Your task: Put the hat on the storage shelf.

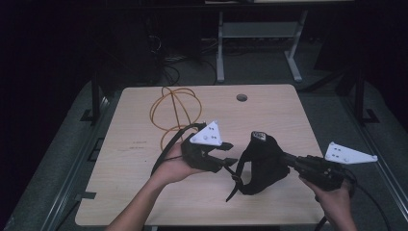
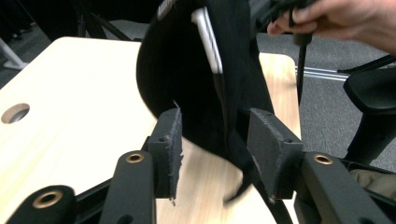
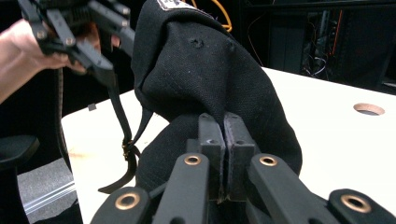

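Observation:
A black cap (image 1: 262, 163) with a small label on top stands over the table's front middle, its strap (image 1: 233, 180) hanging down to the wood. My right gripper (image 1: 287, 158) comes in from the right and is shut on a fold of the cap's fabric (image 3: 201, 70); in the right gripper view the two pads (image 3: 212, 135) press together on the cloth. My left gripper (image 1: 232, 153) is open just left of the cap. In the left gripper view the cap's dark edge (image 2: 187, 70) lies beyond and between the spread pads (image 2: 170, 140).
An orange cable (image 1: 175, 113) lies looped on the light wooden table (image 1: 144, 144) behind my left hand. A round hole (image 1: 242, 97) sits near the table's far edge. A metal frame (image 1: 260, 33) stands on the dark floor beyond.

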The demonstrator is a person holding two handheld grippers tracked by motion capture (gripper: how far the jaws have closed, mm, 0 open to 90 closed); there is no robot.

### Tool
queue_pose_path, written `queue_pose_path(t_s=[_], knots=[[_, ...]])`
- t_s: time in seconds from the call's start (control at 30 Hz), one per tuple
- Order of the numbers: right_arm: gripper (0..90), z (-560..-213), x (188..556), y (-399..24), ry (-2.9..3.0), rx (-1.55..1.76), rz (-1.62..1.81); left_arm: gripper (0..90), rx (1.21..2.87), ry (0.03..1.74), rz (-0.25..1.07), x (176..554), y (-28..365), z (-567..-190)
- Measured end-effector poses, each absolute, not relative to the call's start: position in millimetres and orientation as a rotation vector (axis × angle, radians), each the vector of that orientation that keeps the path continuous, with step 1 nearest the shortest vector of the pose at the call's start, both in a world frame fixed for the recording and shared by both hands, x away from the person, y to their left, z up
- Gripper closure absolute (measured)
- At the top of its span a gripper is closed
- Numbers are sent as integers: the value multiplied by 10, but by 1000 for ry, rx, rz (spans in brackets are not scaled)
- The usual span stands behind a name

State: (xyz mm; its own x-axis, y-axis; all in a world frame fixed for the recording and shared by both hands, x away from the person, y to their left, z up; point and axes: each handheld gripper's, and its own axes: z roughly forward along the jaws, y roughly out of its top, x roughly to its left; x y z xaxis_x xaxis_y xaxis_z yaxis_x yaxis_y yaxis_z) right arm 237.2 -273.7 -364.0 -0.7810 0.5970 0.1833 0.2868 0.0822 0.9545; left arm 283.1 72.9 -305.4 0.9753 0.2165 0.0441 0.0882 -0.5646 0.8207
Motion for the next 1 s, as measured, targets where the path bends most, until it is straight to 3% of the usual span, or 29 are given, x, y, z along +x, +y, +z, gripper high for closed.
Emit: queue_pose_path(t_s=[1.0], knots=[[880,-3132,2784,-2814,2170,931,1701,402,2278,376,219,2765,1254,-3935]])
